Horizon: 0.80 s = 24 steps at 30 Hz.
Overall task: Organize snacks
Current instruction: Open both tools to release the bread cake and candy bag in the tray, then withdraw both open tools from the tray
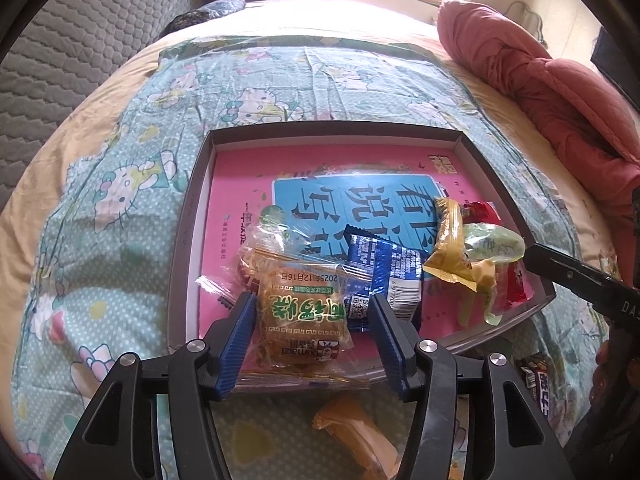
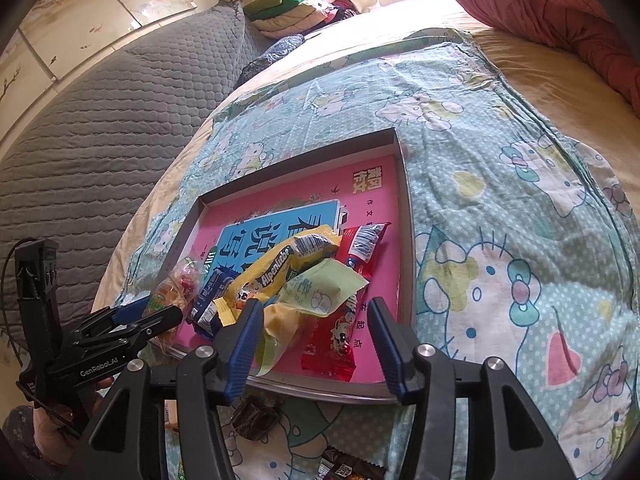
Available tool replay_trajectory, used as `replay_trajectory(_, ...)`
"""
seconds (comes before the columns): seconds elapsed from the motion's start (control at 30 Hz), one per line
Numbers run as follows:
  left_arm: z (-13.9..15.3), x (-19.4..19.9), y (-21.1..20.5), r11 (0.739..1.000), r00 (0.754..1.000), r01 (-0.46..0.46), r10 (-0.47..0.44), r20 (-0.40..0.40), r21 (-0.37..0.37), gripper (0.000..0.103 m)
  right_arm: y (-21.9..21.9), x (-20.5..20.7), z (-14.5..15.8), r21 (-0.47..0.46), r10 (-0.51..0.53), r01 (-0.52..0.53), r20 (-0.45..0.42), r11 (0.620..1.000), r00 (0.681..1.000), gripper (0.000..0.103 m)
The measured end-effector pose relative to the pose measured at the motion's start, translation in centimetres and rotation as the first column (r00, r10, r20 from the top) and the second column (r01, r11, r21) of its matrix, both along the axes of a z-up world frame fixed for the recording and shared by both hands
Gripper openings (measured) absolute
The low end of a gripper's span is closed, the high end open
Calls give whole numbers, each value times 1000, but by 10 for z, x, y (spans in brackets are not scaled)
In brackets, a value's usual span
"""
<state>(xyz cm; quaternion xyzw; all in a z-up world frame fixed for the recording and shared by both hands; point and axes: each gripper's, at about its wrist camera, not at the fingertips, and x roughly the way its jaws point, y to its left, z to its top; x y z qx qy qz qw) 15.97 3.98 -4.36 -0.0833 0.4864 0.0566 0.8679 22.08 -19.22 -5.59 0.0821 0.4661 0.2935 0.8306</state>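
Observation:
A shallow grey tray (image 1: 332, 127) with a pink printed sheet in its bottom lies on the bed. My left gripper (image 1: 312, 308) is open over the tray's near edge, and a clear-wrapped pastry (image 1: 296, 280) lies between its blue pads with a gap on each side. Beside it are a blue packet (image 1: 384, 268), a yellow packet (image 1: 452, 240), a pale green packet (image 1: 496, 242) and a red packet (image 1: 480, 210). My right gripper (image 2: 314, 312) is open above the yellow Alpenliebe packet (image 2: 280, 272), the pale green packet (image 2: 324, 288) and a red packet (image 2: 332, 344), gripping none.
Outside the tray (image 2: 406, 216), an orange packet (image 1: 356, 436) and dark packets (image 2: 256, 416) lie on the Hello Kitty sheet (image 2: 500, 220). A pink quilt (image 1: 540, 80) is bunched at the right, a grey quilted cover (image 1: 80, 40) at the left. A hand holds the left gripper (image 2: 156, 312).

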Motion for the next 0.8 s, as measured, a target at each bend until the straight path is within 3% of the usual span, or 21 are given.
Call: replay_trajectory(0.8, 31, -21, 0, 999, 999, 10, -8, 50, -41, 68, 0, -6, 16, 20, 14, -15, 73, 1000, 997, 81)
